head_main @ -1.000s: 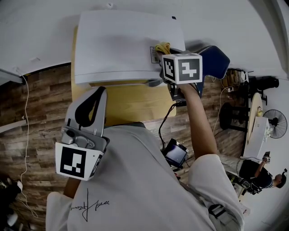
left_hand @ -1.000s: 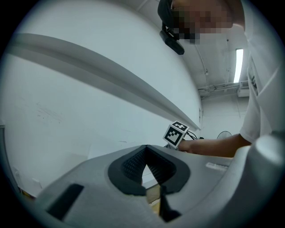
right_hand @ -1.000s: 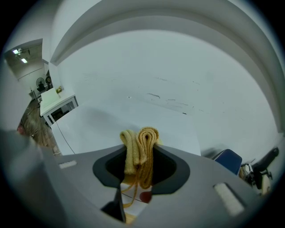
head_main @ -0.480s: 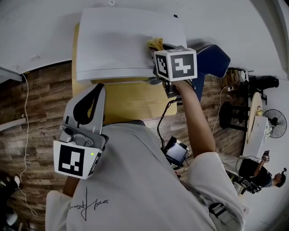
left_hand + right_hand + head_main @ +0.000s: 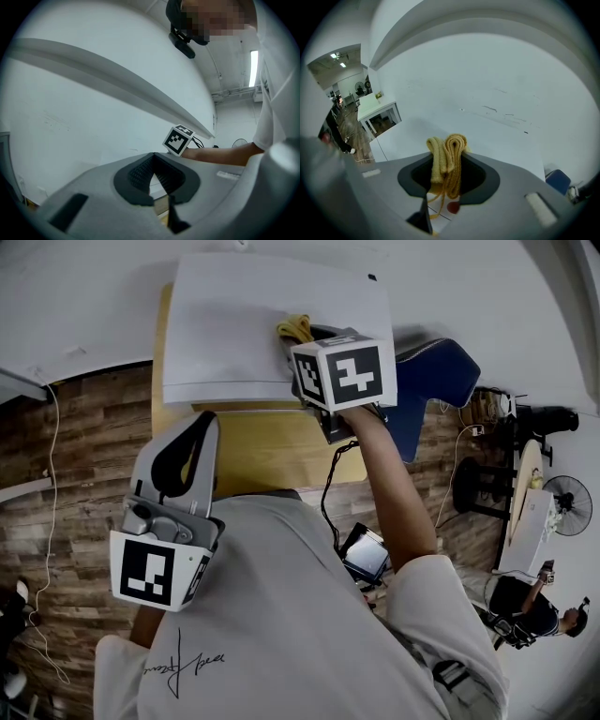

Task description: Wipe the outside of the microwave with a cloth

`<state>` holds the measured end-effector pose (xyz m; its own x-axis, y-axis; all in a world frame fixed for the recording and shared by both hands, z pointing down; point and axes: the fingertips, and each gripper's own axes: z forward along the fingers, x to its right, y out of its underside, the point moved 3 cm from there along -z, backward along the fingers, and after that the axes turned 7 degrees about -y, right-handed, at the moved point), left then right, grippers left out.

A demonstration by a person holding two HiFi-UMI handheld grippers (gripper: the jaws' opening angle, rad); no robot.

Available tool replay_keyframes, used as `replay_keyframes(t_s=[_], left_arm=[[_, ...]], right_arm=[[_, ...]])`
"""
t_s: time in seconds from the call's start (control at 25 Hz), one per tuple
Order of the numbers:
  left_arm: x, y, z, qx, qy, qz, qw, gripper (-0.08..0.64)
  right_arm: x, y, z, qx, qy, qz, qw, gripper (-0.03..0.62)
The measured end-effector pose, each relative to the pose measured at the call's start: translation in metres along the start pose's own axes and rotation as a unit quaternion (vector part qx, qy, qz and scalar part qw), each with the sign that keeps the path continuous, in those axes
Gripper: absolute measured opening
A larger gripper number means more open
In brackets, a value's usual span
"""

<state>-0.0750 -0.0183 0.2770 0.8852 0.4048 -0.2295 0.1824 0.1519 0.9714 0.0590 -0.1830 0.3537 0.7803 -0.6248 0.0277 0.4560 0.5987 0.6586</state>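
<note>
A white microwave [image 5: 253,324] stands on a wooden table [image 5: 262,451] against the wall. My right gripper [image 5: 298,332] rests on the microwave's top near its front right part, shut on a folded yellow cloth [image 5: 293,328]. In the right gripper view the yellow cloth [image 5: 447,157] stands pinched between the jaws of my right gripper [image 5: 449,161], over the microwave's white top [image 5: 422,136]. My left gripper [image 5: 192,432] hangs at the table's front edge, below the microwave, shut and with nothing in it. In the left gripper view, the left gripper [image 5: 154,176] points up at the white wall.
A blue chair [image 5: 436,376] stands right of the table. A black cable [image 5: 337,488] runs from the right gripper to a small device [image 5: 364,557] at the person's waist. Wooden floor lies left, with a white cord [image 5: 52,484]. A fan [image 5: 570,507] stands far right.
My right gripper has slid left and farther back across the microwave's top with the yellow cloth in it. The left gripper has stayed in place.
</note>
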Motion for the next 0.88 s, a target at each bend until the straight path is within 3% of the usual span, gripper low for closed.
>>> replay_keyframes(t_s=[0.88], left_arm=[[-0.023,-0.005,-0.029,0.017,-0.061,-0.006,0.998,-0.003]], right_arm=[[-0.076,-0.038,0.035,0.01,-0.074,-0.035,0.997,0.129]])
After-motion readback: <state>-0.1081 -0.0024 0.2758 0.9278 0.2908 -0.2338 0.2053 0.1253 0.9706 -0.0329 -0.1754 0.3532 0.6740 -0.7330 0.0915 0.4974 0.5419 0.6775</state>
